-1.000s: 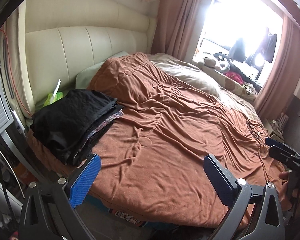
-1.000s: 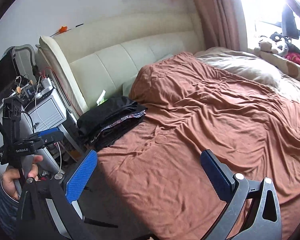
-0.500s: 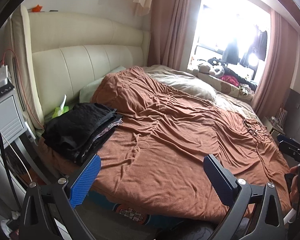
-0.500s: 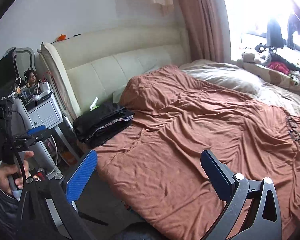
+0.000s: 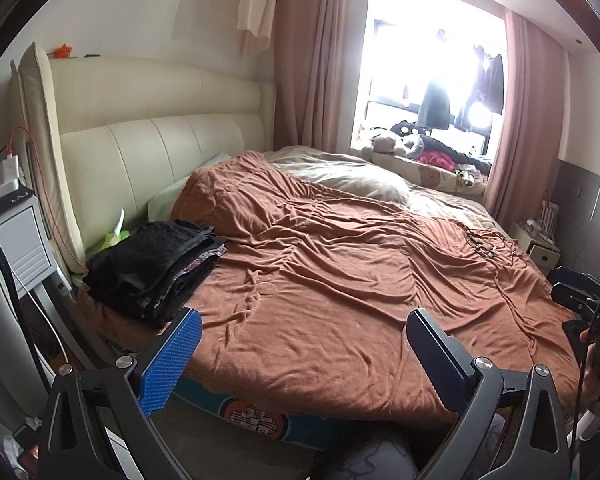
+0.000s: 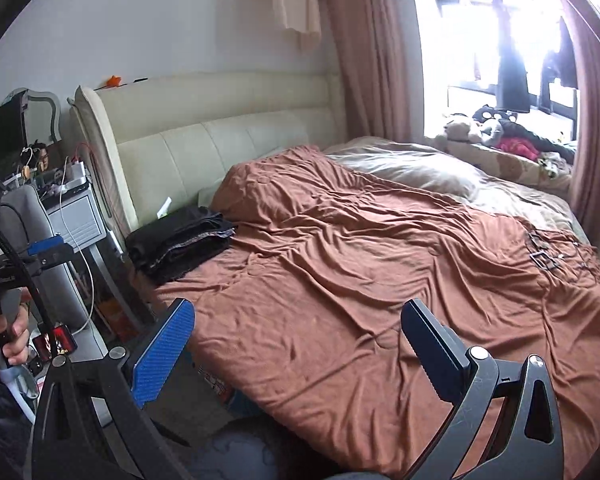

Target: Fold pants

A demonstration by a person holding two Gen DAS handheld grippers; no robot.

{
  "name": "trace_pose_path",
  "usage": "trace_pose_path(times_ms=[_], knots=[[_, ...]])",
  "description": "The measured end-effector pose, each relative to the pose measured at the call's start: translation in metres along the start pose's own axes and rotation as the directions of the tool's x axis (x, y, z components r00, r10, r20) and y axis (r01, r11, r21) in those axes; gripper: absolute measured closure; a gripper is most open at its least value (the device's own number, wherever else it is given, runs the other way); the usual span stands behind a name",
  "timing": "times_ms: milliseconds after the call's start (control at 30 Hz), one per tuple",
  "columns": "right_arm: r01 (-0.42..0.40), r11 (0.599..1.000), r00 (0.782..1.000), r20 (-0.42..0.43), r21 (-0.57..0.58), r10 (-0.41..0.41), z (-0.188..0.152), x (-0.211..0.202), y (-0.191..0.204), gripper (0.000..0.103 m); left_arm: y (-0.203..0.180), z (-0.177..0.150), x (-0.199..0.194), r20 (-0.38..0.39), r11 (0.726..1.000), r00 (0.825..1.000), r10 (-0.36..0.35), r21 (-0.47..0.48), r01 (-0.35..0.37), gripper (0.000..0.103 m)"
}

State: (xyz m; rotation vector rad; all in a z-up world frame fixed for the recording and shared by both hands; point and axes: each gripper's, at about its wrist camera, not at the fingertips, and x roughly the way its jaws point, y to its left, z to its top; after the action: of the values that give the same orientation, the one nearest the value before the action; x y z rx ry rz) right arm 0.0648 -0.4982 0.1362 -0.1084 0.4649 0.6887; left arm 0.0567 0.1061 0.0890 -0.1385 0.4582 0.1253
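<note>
Jaws spread wide and empty on both units. Left gripper [image 5: 302,330] hangs off the near bed edge, touching nothing. Stack of folded dark pants [image 5: 154,266] sits at the left corner of the brown bedspread [image 5: 340,280], just beside the cream headboard [image 5: 148,152]. Middle of spread is rumpled. Right gripper [image 6: 298,320] likewise clear of the cloth. Cables [image 5: 488,240] lie toward the far right edge.
</note>
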Motion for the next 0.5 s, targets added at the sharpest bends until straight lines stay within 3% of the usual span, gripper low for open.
trace_pose_path(times_ms=[500], knots=[[0.067, 0.995, 0.998, -0.01, 0.076, -0.067, -0.055, -0.048, 0.011, 0.0, -0.038, -0.048, -0.021, 0.026, 0.998, 0.999, -0.047, 0.033, 0.046, 0.0]])
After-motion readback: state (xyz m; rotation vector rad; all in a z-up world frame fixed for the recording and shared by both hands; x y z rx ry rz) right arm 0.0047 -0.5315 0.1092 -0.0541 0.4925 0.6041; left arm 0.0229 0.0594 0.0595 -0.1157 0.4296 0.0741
